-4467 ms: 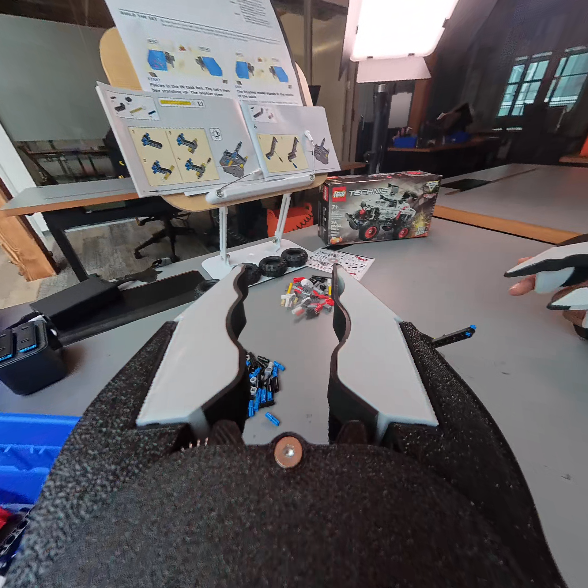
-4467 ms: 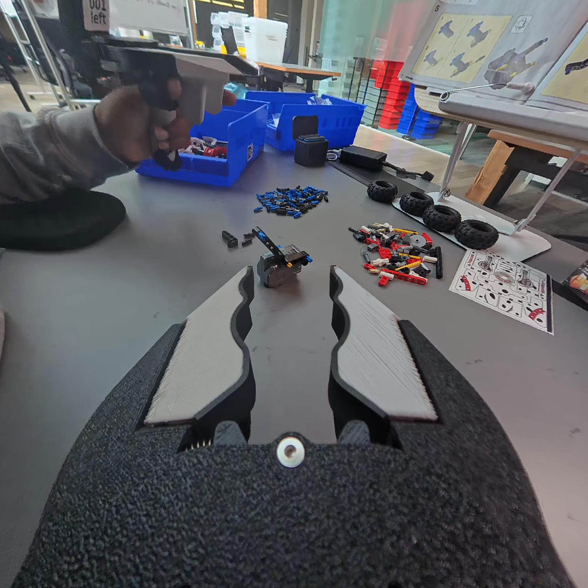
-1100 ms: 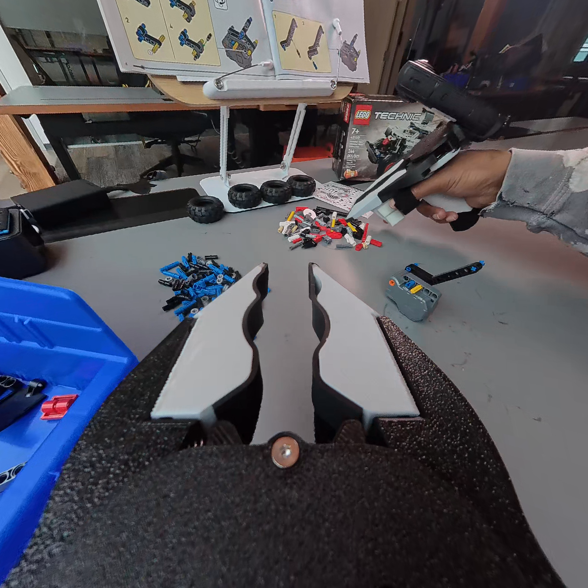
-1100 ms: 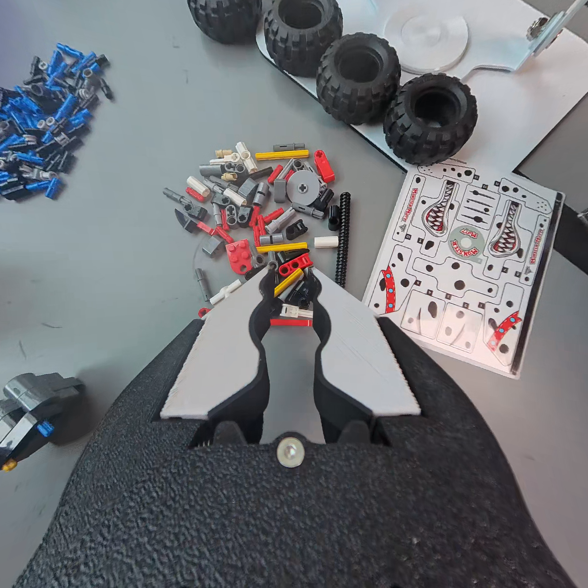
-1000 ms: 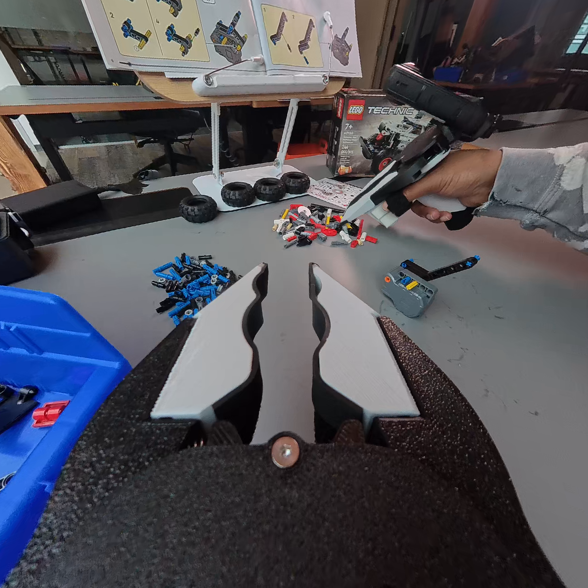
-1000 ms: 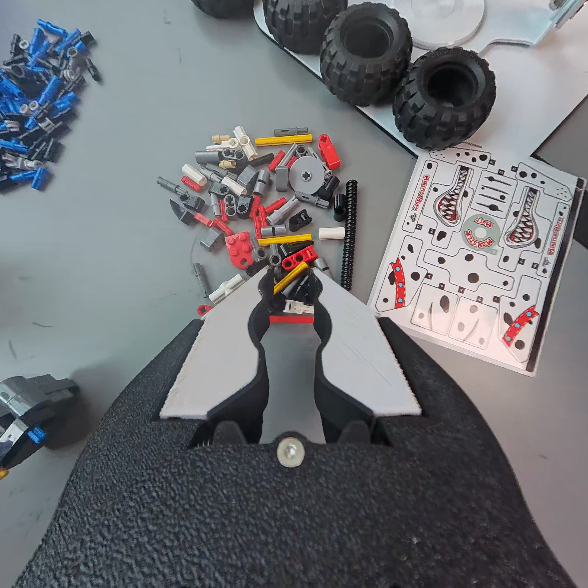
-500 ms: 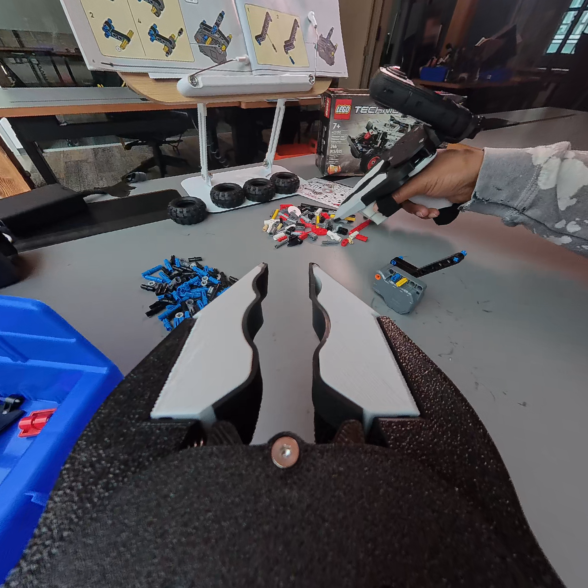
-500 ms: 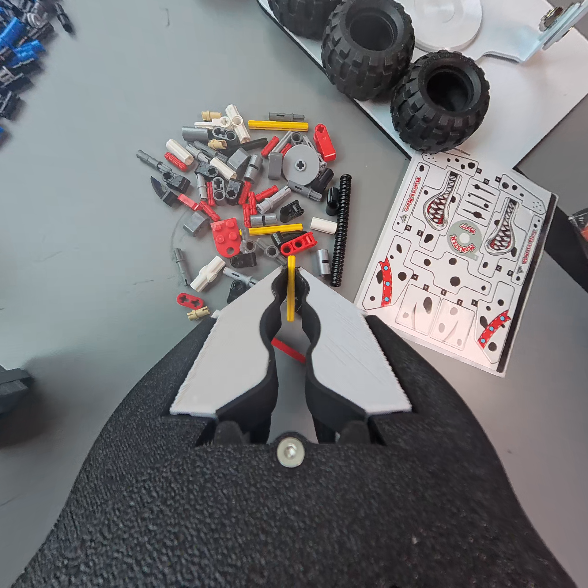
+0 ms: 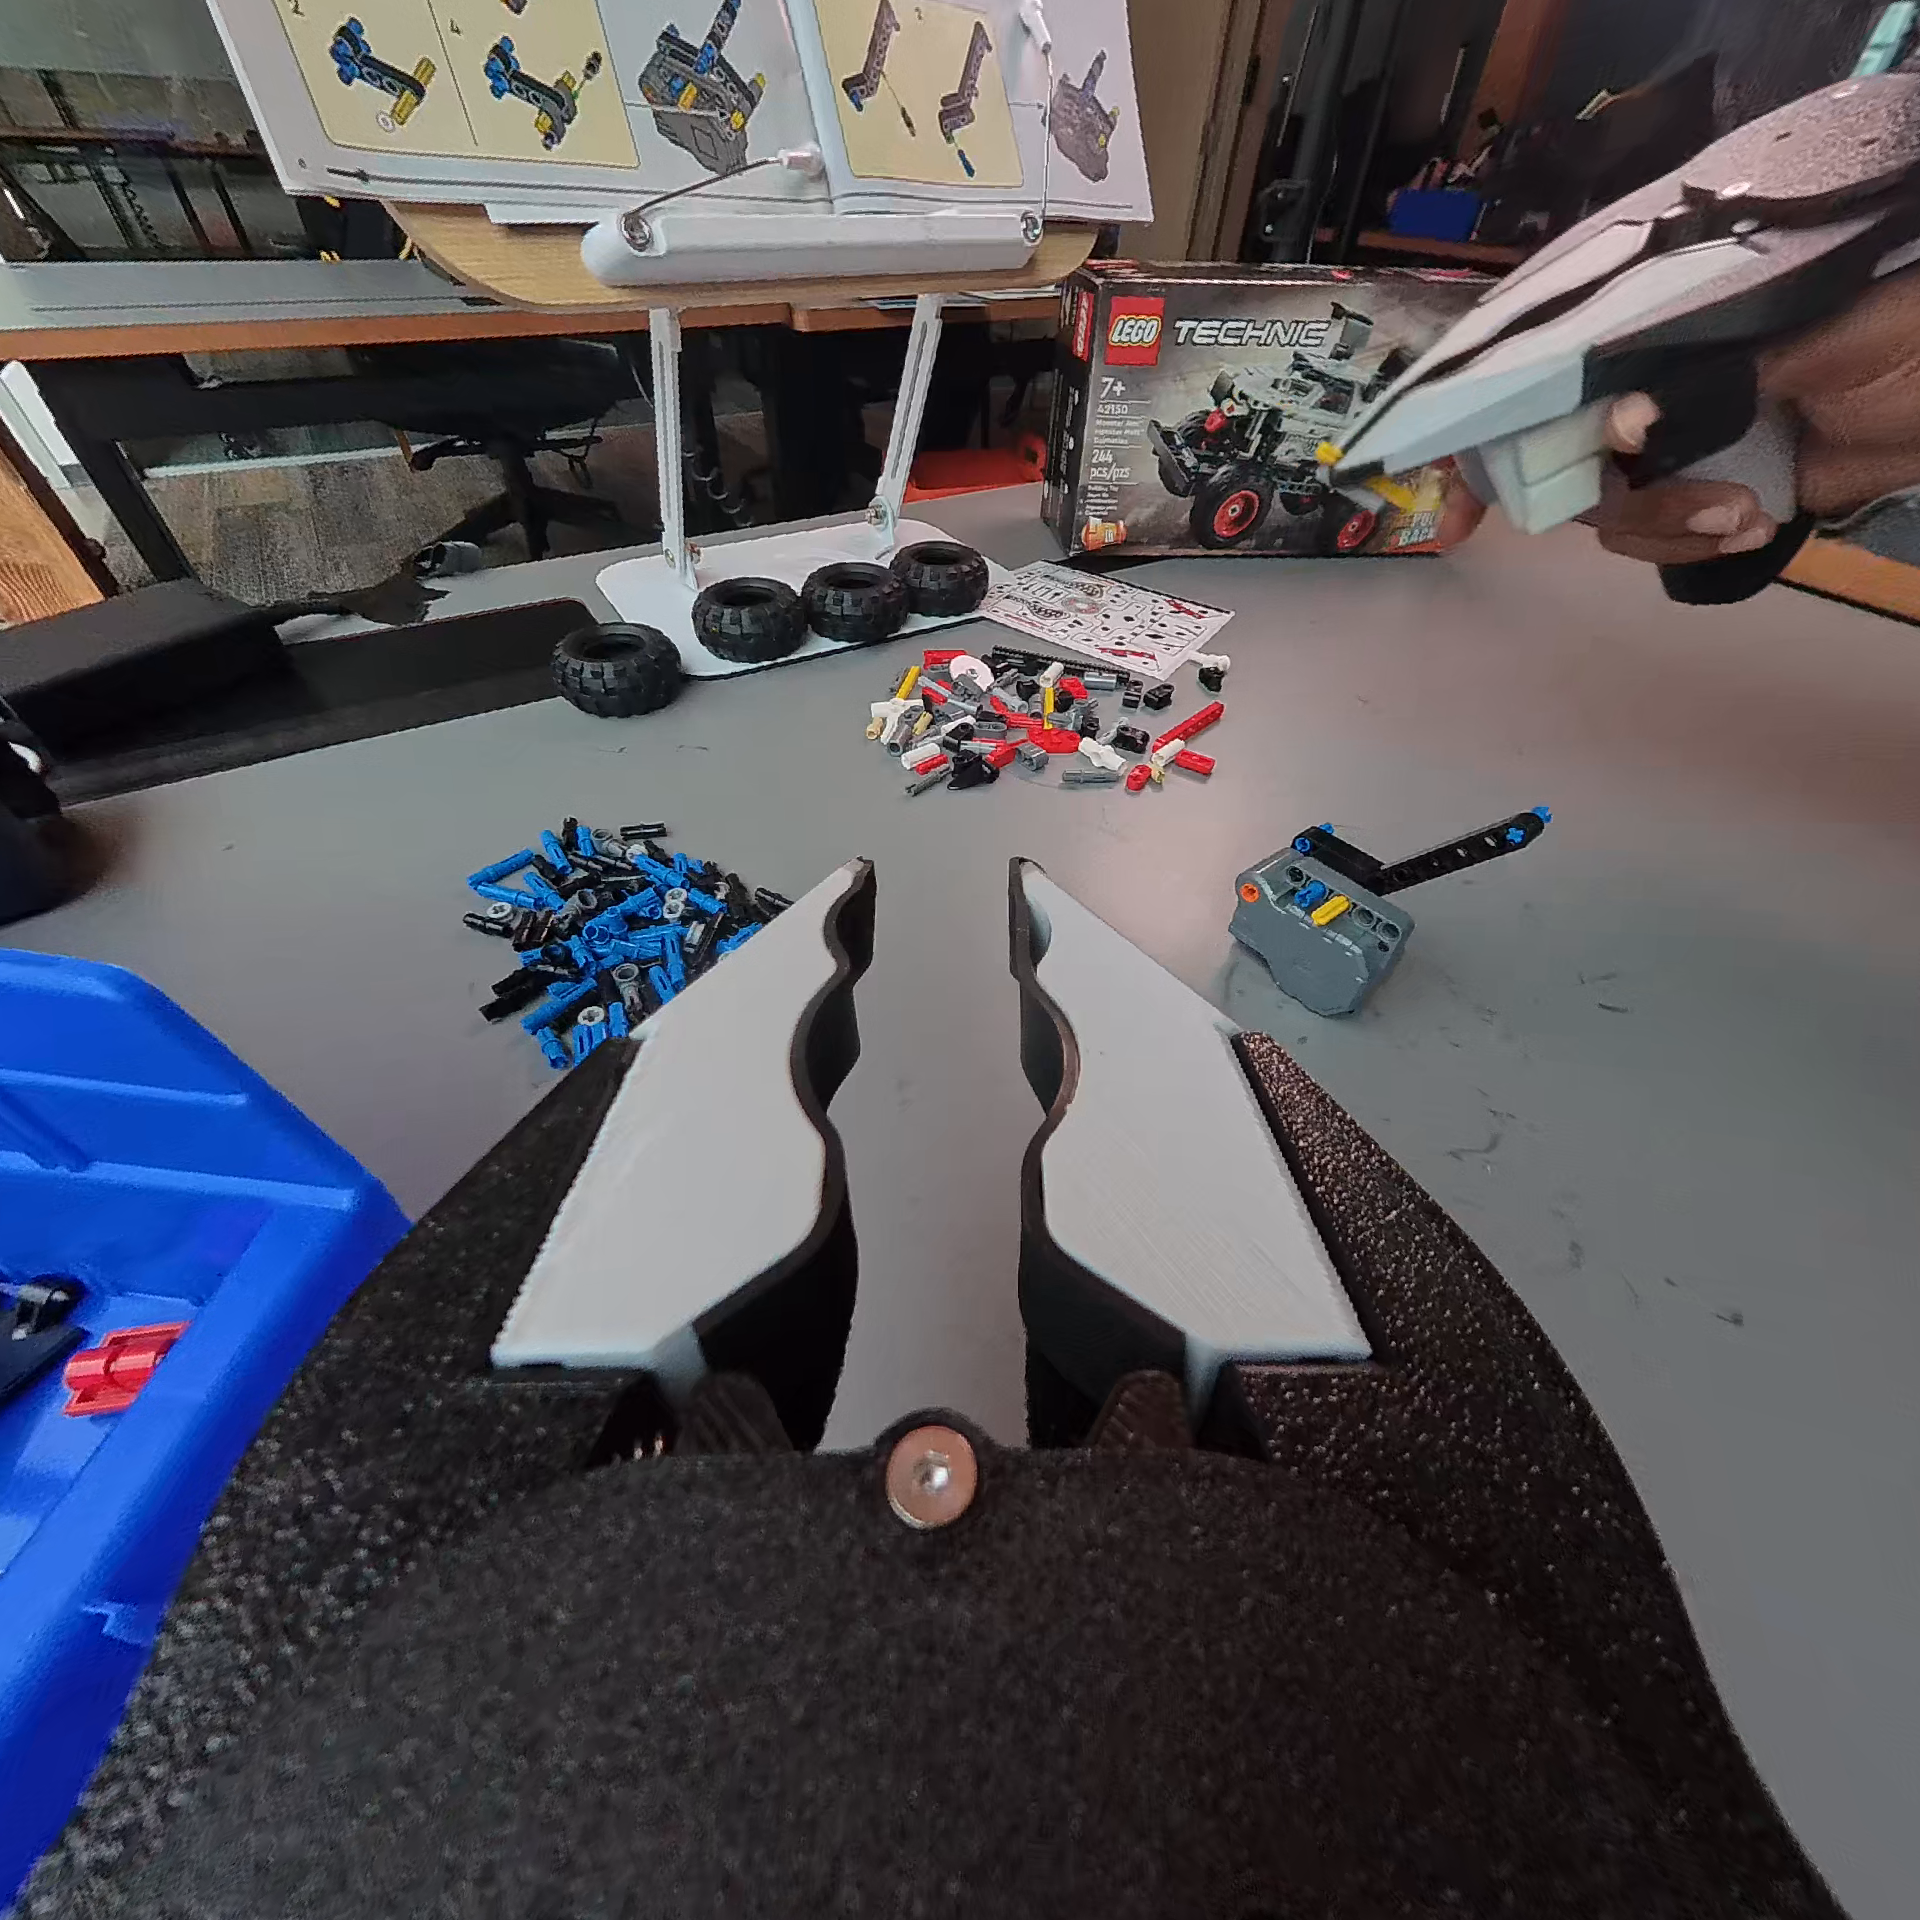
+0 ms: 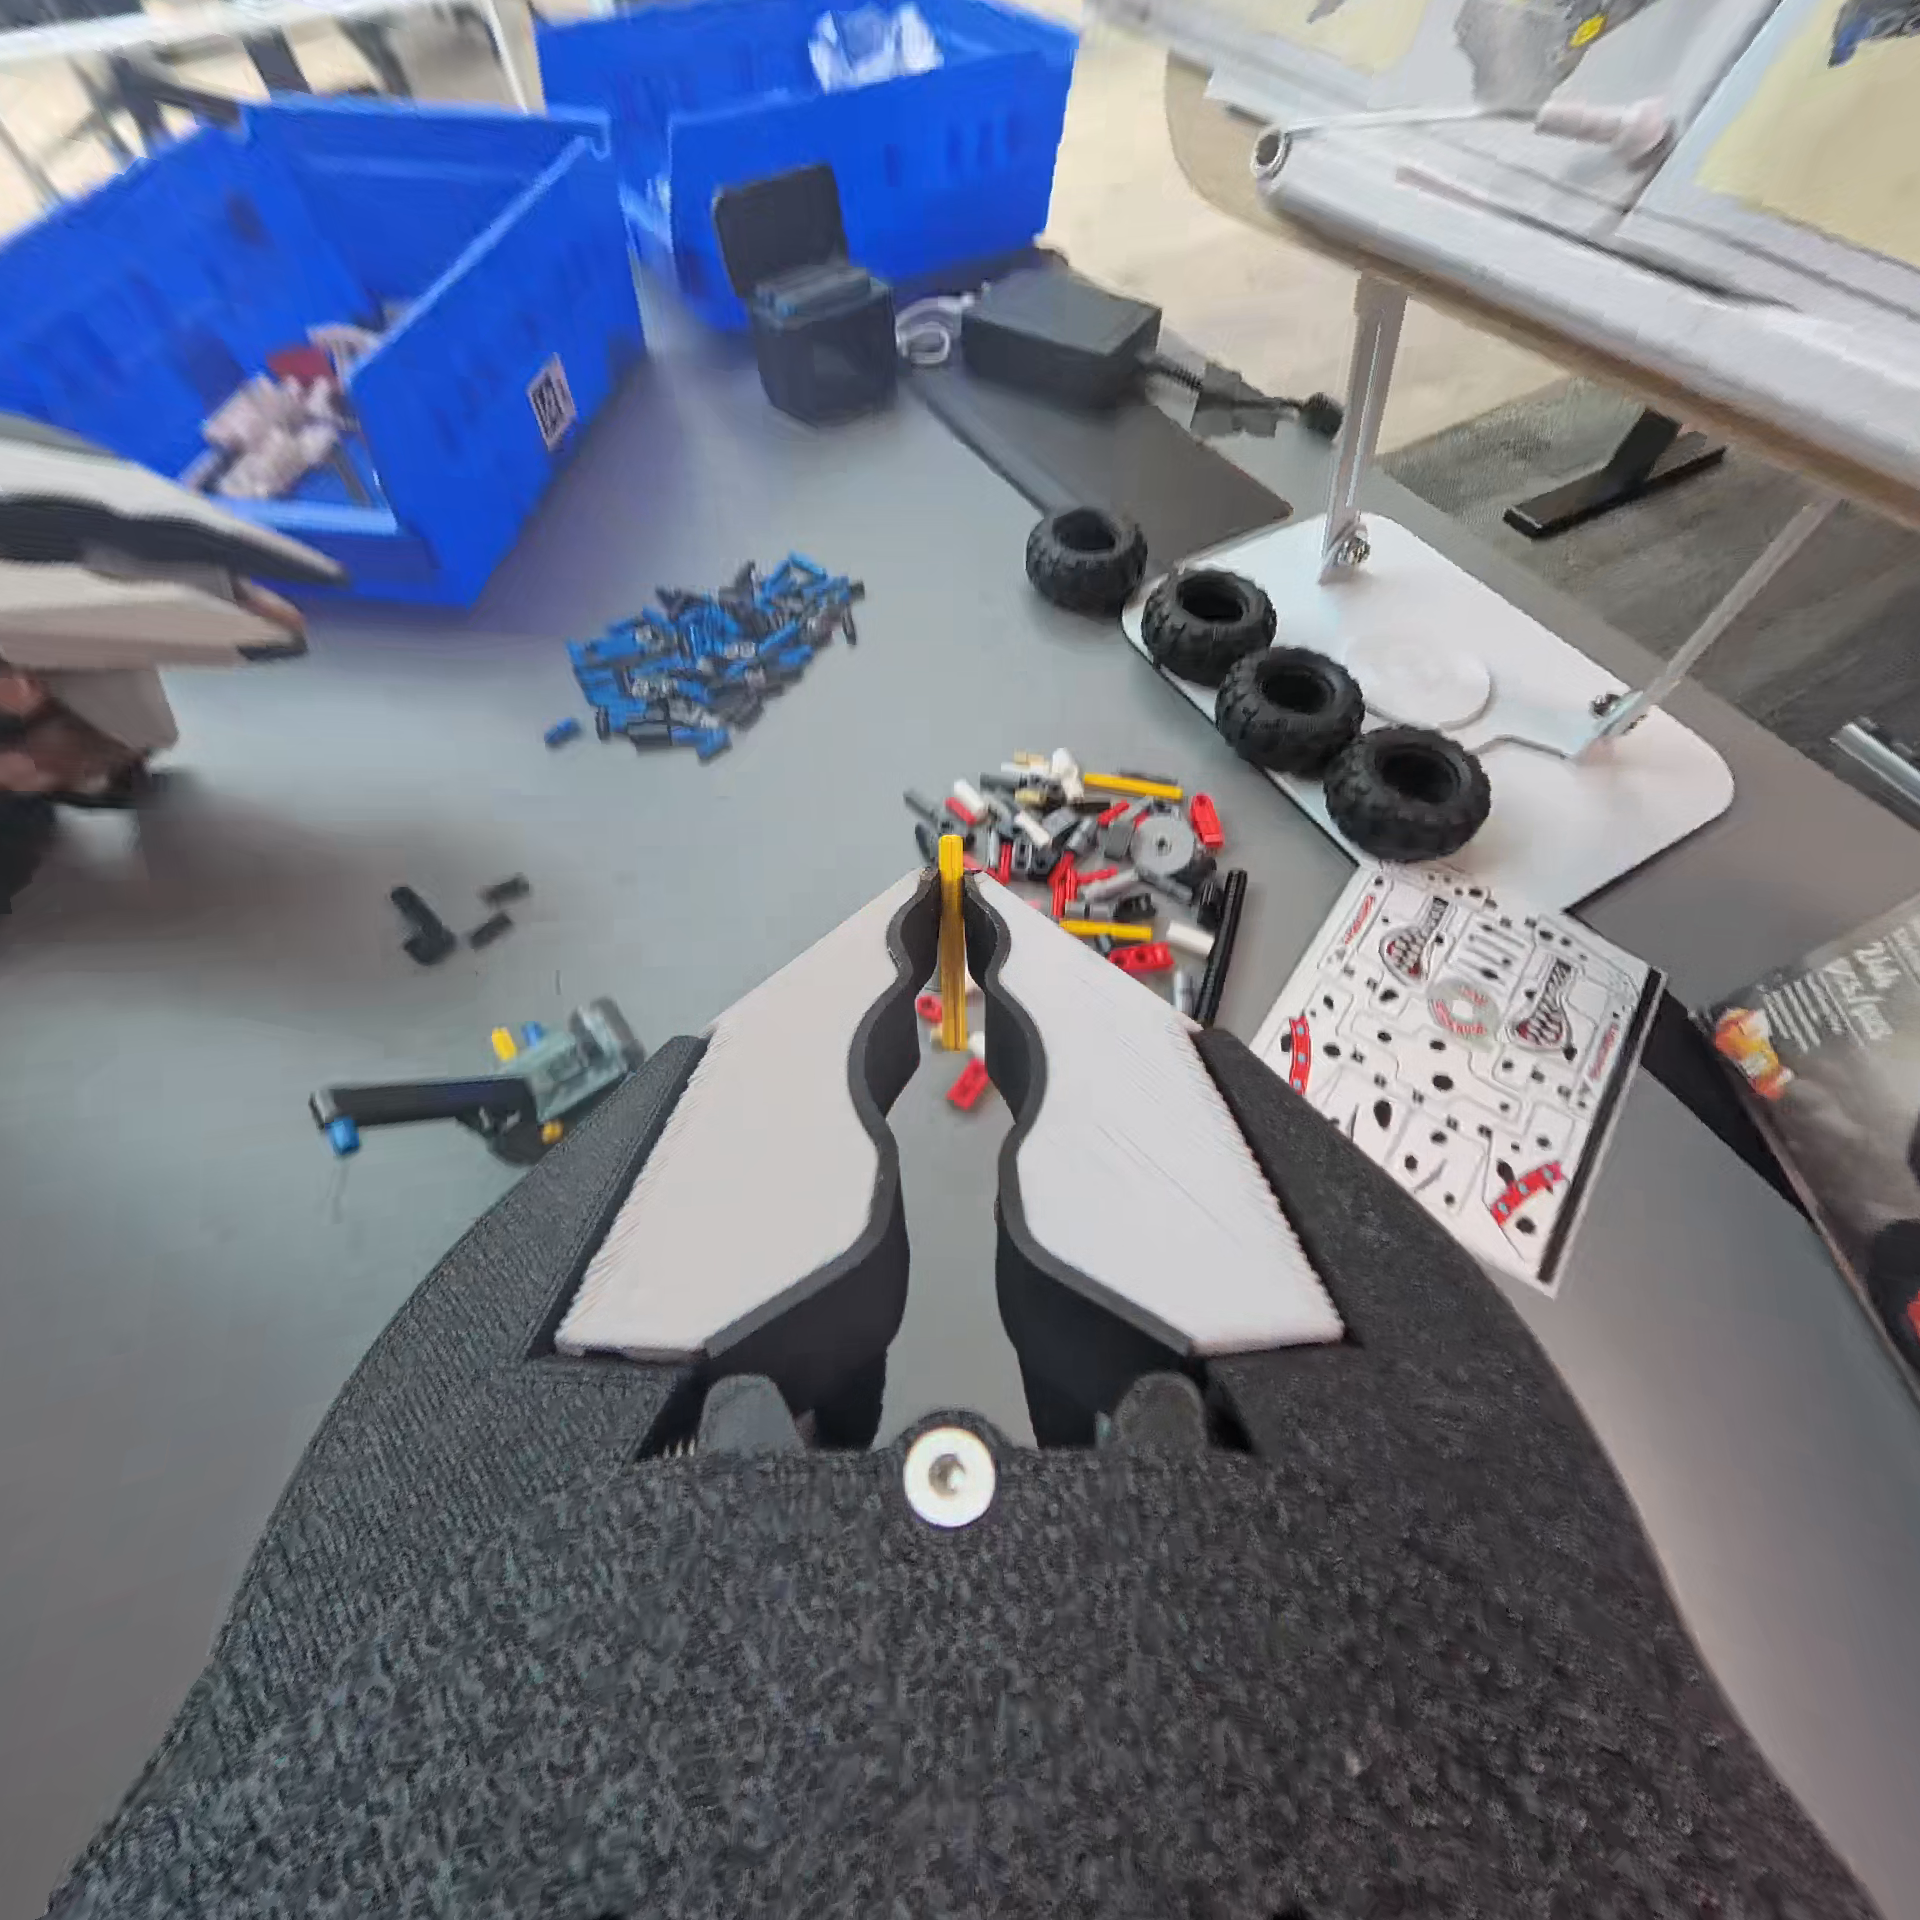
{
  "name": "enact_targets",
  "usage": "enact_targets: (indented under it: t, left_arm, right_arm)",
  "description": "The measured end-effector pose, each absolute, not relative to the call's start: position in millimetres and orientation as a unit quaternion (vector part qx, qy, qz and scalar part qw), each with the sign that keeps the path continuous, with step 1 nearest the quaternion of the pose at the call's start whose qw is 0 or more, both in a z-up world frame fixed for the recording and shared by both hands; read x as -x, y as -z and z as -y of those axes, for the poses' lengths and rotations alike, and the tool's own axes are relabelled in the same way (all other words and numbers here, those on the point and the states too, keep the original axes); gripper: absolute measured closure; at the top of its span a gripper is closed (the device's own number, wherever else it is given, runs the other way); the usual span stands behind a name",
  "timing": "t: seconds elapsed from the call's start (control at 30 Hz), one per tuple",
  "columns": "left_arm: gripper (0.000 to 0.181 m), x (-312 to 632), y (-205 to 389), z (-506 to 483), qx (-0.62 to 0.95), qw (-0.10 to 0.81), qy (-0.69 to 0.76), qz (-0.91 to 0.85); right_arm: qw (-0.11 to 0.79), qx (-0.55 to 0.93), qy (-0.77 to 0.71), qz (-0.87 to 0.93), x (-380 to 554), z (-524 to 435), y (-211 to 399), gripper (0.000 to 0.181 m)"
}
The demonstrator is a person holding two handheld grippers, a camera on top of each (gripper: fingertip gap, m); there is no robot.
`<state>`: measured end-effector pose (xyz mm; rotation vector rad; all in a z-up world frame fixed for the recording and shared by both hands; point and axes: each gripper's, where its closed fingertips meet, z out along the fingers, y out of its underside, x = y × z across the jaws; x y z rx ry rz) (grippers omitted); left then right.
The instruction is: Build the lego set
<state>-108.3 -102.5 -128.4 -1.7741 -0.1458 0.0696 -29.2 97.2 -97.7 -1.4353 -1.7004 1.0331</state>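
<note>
My right gripper (image 10: 948, 883) is shut on a yellow axle (image 10: 951, 940) and holds it in the air above the mixed pile of small parts (image 10: 1091, 862). It also shows in the left wrist view (image 9: 1340, 462), high at the right, with the yellow axle (image 9: 1351, 473) at its tips. My left gripper (image 9: 940, 878) is open and empty, low over the grey table (image 9: 1558, 1143). The grey motor block with a black beam (image 9: 1325, 925) lies right of it, and shows in the right wrist view (image 10: 488, 1086). A pile of blue and black pins (image 9: 613, 925) lies to its left.
Several black tyres (image 9: 790, 618) sit by the white stand (image 9: 790, 249) that holds the instruction booklet. A sticker sheet (image 9: 1107, 613) and the set's box (image 9: 1247, 416) lie behind the mixed pile (image 9: 1039, 717). Blue bins (image 10: 343, 343) stand at the left; one (image 9: 156, 1247) is beside my left gripper. The gap from one gripper's tips to the other's is roughly 20 centimetres.
My right gripper closed on a yellow axle in the mixed pile and has lifted it up and away. My left gripper has stayed open and shifted only slightly.
</note>
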Motion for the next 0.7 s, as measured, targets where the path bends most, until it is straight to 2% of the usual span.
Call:
enact_targets:
  t: [0.17,0.3,0.7]
  left_arm:
    - [0.155,108.7,129.2,101.2,0.775,0.628,-0.026,0.065]
    - [0.155,106.8,131.6,99.4,0.778,0.625,-0.032,0.057]
    - [0.154,107.1,137.4,95.6,0.783,0.617,-0.057,0.045]
  right_arm:
    - [0.237,0.585,-0.301,0.715,-39.7,-59.6,165.9,0.177]
    - [0.211,0.599,-0.284,0.719,-61.4,-36.8,204.7,0.177]
    - [0.239,0.583,-0.266,0.729,-52.5,-15.8,211.1,0.177]
